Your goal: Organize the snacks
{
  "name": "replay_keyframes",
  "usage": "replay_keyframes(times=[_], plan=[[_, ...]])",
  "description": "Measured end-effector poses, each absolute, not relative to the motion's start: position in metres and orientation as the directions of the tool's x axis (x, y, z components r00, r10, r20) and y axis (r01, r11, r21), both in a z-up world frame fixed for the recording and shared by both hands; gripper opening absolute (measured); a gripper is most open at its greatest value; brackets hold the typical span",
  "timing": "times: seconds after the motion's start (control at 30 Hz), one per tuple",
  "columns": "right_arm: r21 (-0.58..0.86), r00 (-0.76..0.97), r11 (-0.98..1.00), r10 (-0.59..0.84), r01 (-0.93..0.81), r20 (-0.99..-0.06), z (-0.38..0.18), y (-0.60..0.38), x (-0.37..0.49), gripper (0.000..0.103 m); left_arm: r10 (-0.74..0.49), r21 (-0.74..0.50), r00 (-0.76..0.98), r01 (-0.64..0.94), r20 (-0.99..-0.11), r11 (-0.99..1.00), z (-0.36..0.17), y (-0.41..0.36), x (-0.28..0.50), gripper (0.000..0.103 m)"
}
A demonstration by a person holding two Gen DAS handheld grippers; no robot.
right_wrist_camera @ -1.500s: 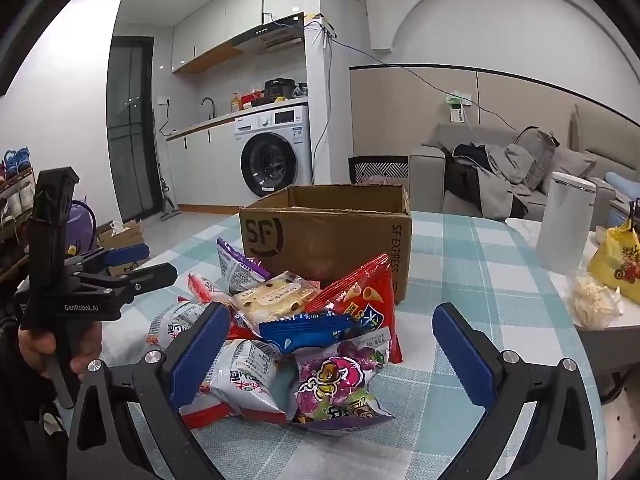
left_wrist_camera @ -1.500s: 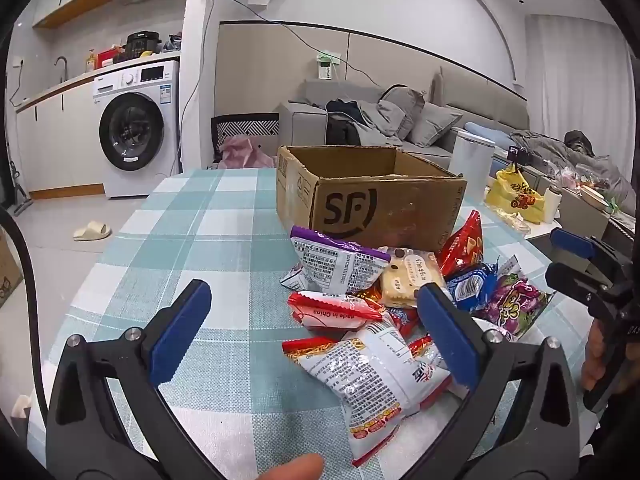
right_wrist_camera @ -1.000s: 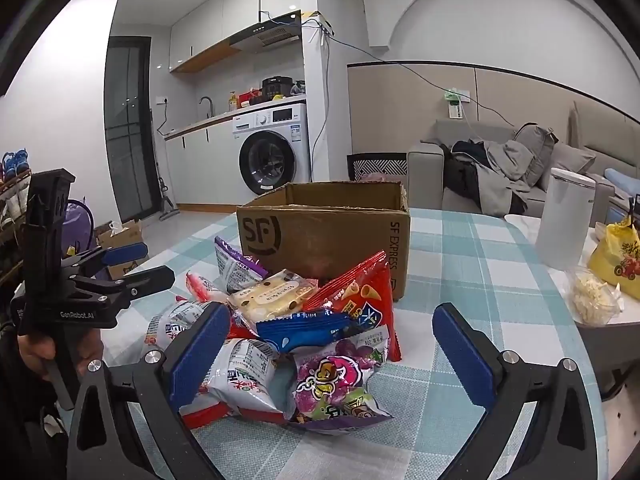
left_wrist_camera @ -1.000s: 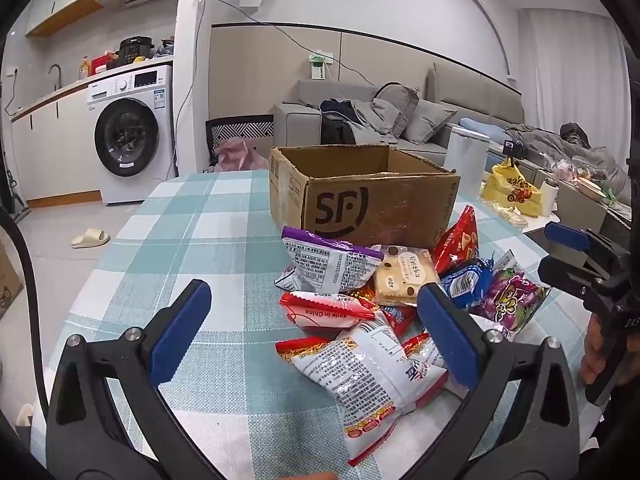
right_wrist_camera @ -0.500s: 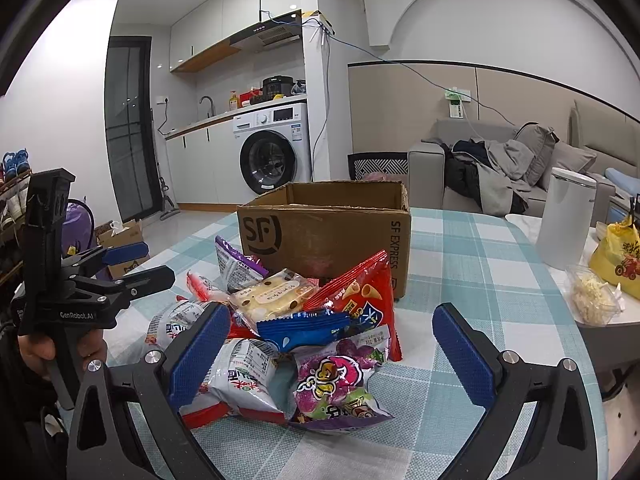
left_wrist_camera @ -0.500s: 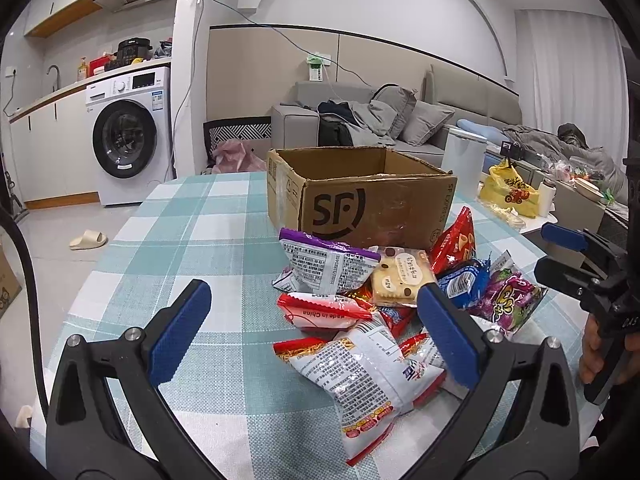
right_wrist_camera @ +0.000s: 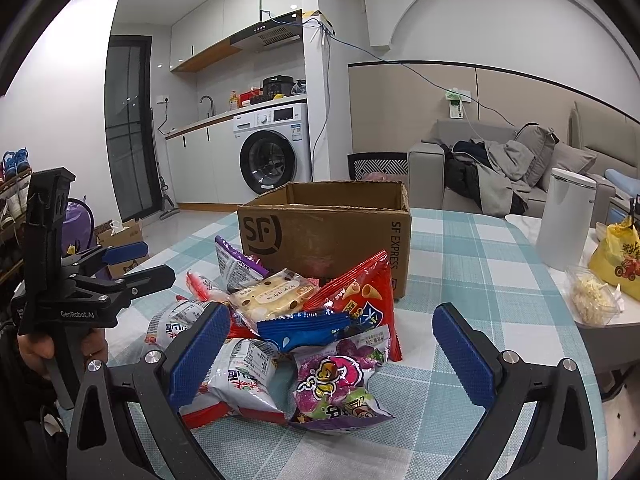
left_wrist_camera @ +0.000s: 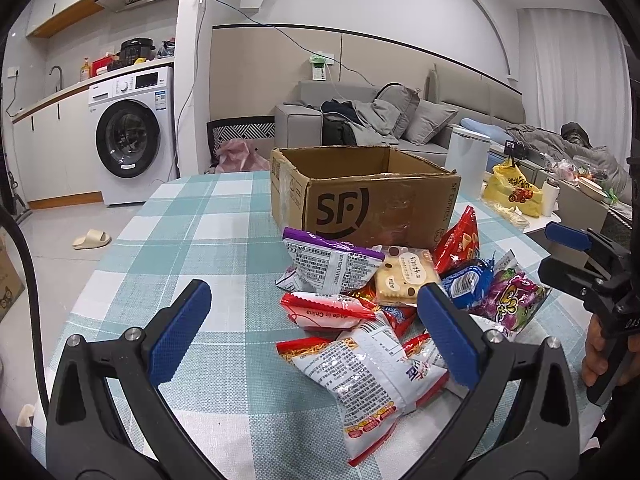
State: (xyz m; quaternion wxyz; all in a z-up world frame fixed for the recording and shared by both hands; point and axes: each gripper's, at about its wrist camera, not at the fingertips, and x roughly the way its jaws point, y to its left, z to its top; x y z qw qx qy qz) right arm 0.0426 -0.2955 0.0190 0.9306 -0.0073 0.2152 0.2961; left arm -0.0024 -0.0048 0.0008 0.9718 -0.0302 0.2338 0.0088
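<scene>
Both claws, left claw (left_wrist_camera: 314, 334) and right claw (right_wrist_camera: 332, 354), gape over half-buried snack packets (right_wrist_camera: 288, 320) (labels unreadable).

Cloth (left_wrist_camera: 224, 216): teal/white check. Box (left_wrist_camera: 380, 204): brown, black logo. Packs: purple (right_wrist_camera: 336, 380), red (right_wrist_camera: 360, 296), blue (right_wrist_camera: 304, 330), white-red (left_wrist_camera: 360, 376). Pads (left_wrist_camera: 180, 332): blue.

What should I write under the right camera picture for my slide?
Open right gripper faces a pile of snacks before a cardboard box.

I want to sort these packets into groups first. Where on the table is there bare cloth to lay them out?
Bare checked tablecloth left of the snack pile and cardboard box; more on the box's right. Crowded directly before the box.
</scene>
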Motion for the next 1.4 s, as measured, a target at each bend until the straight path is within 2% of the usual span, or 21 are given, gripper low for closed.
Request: replay_keyframes(times=[1.0, 1.13, 1.23, 1.4], plan=[[0.103, 0.734, 0.836, 0.527, -0.539, -0.429, 0.018, -0.292, 0.045, 0.103, -0.016, -0.031, 0.891, 0.002, -0.453, 1.000, 0.001, -0.013, -0.001, 0.103], [0.107, 0.732, 0.837, 0.525, -0.537, -0.434, 0.017, -0.293, 0.046, 0.103, -0.045, -0.041, 0.879, 0.029, -0.475, 0.999, -0.001, -0.014, 0.001, 0.103], [0.105, 0.740, 0.844, 0.515, -0.526, -0.433, 0.017, -0.294, 0.046, 0.103, -0.034, -0.041, 0.897, 0.017, -0.440, 0.999, 0.001, -0.013, -0.006, 0.103], [0.099, 0.739, 0.852, 0.499, -0.515, -0.453, 0.016, -0.291, 0.048, 0.103, -0.030, -0.037, 0.895, 0.016, -0.446, 0.999, 0.002, -0.013, -0.007, 0.103]])
